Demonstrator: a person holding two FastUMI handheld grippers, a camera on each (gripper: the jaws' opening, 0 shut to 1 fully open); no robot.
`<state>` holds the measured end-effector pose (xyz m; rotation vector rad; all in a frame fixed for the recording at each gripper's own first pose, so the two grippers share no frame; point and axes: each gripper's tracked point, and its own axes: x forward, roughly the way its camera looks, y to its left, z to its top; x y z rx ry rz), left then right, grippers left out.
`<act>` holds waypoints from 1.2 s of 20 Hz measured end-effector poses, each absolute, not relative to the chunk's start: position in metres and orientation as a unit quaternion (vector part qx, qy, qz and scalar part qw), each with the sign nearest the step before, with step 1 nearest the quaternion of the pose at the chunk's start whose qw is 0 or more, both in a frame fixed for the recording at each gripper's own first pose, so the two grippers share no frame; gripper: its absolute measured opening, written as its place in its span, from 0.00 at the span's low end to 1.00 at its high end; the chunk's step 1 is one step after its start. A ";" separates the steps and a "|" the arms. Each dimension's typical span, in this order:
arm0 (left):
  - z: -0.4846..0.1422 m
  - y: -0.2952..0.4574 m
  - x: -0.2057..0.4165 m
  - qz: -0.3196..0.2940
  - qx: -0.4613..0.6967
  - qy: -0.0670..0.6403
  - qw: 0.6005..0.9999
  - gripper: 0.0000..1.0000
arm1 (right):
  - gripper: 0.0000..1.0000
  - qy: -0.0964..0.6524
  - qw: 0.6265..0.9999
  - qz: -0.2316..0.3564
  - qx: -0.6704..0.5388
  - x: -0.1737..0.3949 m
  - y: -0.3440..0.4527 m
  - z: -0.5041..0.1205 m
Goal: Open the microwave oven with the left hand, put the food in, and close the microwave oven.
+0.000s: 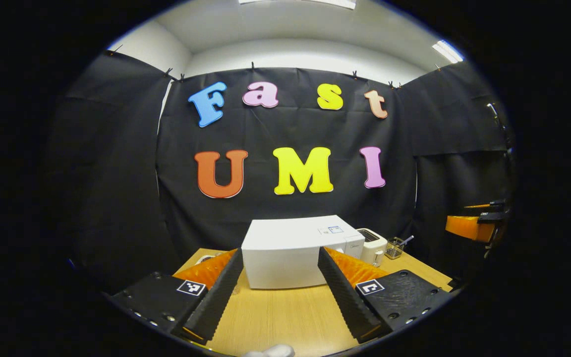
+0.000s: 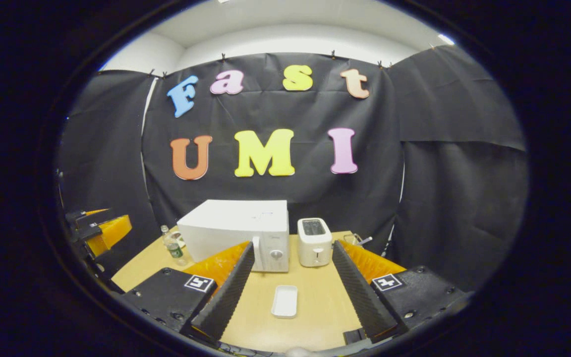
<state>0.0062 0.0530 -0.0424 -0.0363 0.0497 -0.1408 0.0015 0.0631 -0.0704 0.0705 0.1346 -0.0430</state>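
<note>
We hold both grippers back from the closed microwave [image 2: 238, 233] on the table [image 2: 315, 307], left gripper [image 1: 279, 292] and right gripper [image 2: 291, 292] spread and empty, since the white tray [image 2: 285, 301] waits just ahead for loading.

On the table [image 2: 315, 317] the microwave oven [image 2: 236, 233] is standing at the far side, in the right gripper view. The toaster [image 2: 314, 242] is standing just beside it on the right. A small wire basket [image 2: 354, 239] is sitting further right, behind the toaster. A bottle [image 2: 172, 246] is standing left of the microwave oven, near its corner. A shallow tray [image 2: 285, 300] is lying nearer, in front of the gap between microwave oven and toaster.
</note>
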 end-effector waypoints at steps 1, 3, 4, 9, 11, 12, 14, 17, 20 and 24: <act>-0.038 0.058 0.001 -0.068 -0.020 0.024 0.997 0.94 | 1.00 0.062 0.997 -0.018 0.038 -0.001 0.069 -0.065; -0.030 0.068 -0.005 -0.059 -0.022 0.019 0.998 0.94 | 0.91 0.050 0.998 -0.015 0.037 -0.003 0.077 -0.054; -0.025 0.074 -0.006 -0.054 -0.020 0.017 0.998 0.94 | 1.00 0.045 0.998 -0.014 0.035 -0.003 0.080 -0.050; -0.010 0.086 -0.013 -0.042 -0.028 0.009 0.999 0.94 | 1.00 0.036 0.999 -0.005 0.040 -0.007 0.089 -0.039; -0.007 0.089 -0.014 -0.039 -0.028 0.009 0.999 0.94 | 1.00 0.034 0.999 -0.005 0.038 -0.009 0.089 -0.036; -0.006 0.090 -0.013 -0.038 -0.027 0.010 0.999 0.94 | 0.91 0.032 0.999 -0.006 0.033 -0.009 0.087 -0.035; -0.003 0.089 -0.014 -0.040 -0.027 0.009 0.999 0.94 | 1.00 0.028 0.999 -0.007 0.027 -0.009 0.086 -0.029; 0.002 0.085 -0.015 -0.043 -0.027 0.008 0.999 0.94 | 0.90 0.021 0.999 -0.004 0.028 -0.010 0.086 -0.020; 0.009 0.080 -0.016 -0.046 -0.027 0.002 0.999 0.94 | 0.90 0.012 1.000 -0.002 0.026 -0.011 0.087 -0.010; 0.018 0.078 -0.020 -0.048 -0.027 -0.005 0.998 0.94 | 0.90 0.004 0.999 0.005 0.034 -0.012 0.092 -0.002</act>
